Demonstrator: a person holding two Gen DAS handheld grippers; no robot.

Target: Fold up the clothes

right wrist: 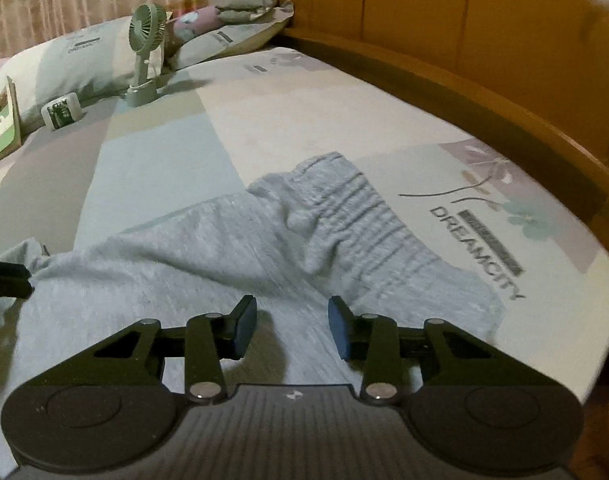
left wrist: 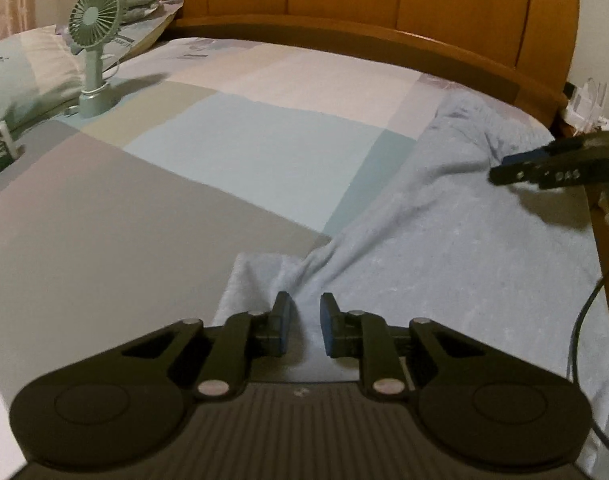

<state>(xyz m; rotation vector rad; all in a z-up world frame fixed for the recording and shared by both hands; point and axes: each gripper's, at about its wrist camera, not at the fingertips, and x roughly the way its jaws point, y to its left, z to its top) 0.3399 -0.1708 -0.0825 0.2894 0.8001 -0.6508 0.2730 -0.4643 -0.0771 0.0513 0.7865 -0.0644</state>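
On the patchwork bed sheet (left wrist: 224,128), one small fan (left wrist: 94,44) is seen standing at far left. One grey garment (right wrist: 208,264) is spread toward the right edge, its ribbed waistband (right wrist: 368,216) farthest over. The left gripper (left wrist: 305,312) is held released above a corner; the right gripper (right wrist: 292,320) is likewise parted, grasping nothing. The fabric is judged soft, light and limp, best taken at corners or waistband.
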